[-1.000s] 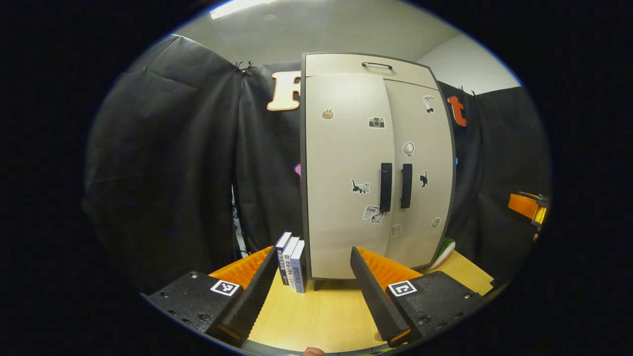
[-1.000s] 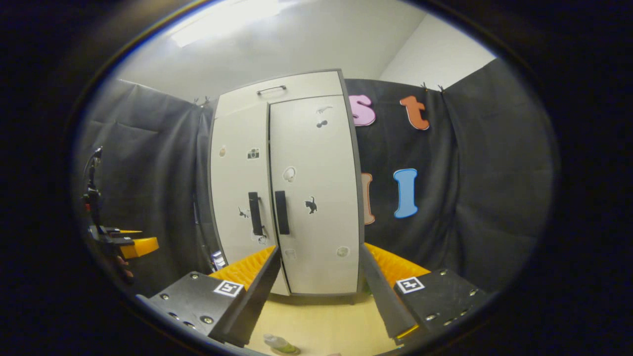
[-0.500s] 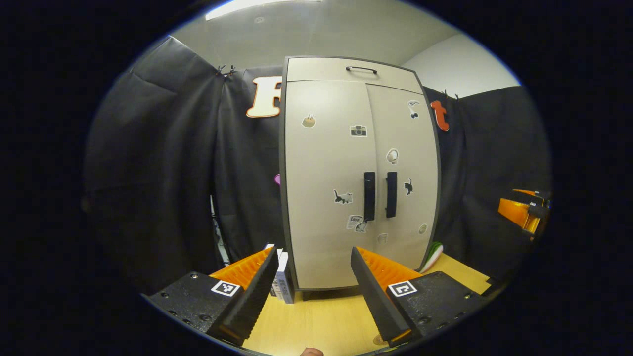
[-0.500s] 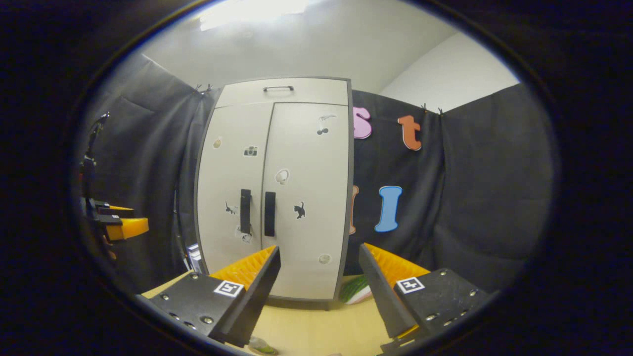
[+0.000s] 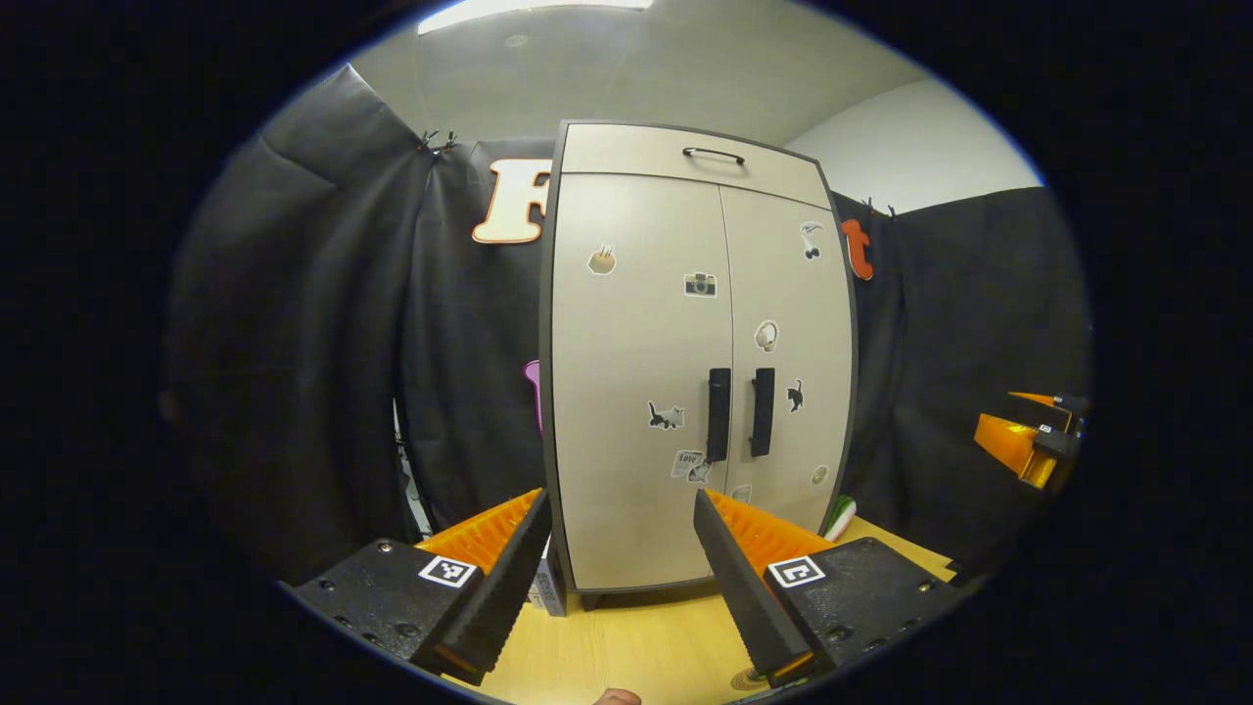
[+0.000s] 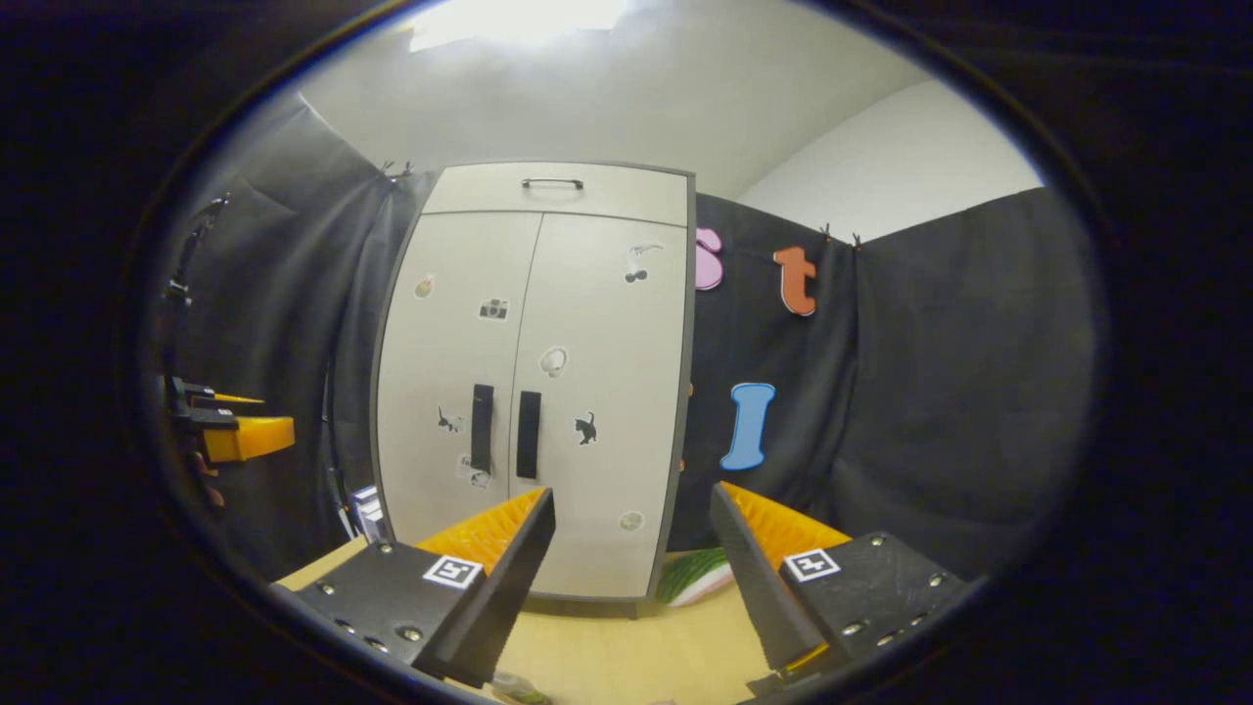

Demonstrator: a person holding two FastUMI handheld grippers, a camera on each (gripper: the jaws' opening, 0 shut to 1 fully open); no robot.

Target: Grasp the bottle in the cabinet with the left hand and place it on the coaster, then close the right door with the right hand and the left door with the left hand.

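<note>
While shut, cabinet (image 5: 636,392) contents unseen

bottle (image 6: 516,689) cut off at bottom edge

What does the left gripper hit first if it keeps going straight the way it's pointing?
Probably the cabinet's left door, low down: it fills the gap ahead of the open left gripper. Bare table lies between; depth unclear.

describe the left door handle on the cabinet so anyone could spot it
Find the tall pale cabinet standing on the wooden table. Two dark vertical bars flank its centre seam; the left door handle is the one beside the cat sticker.
</note>
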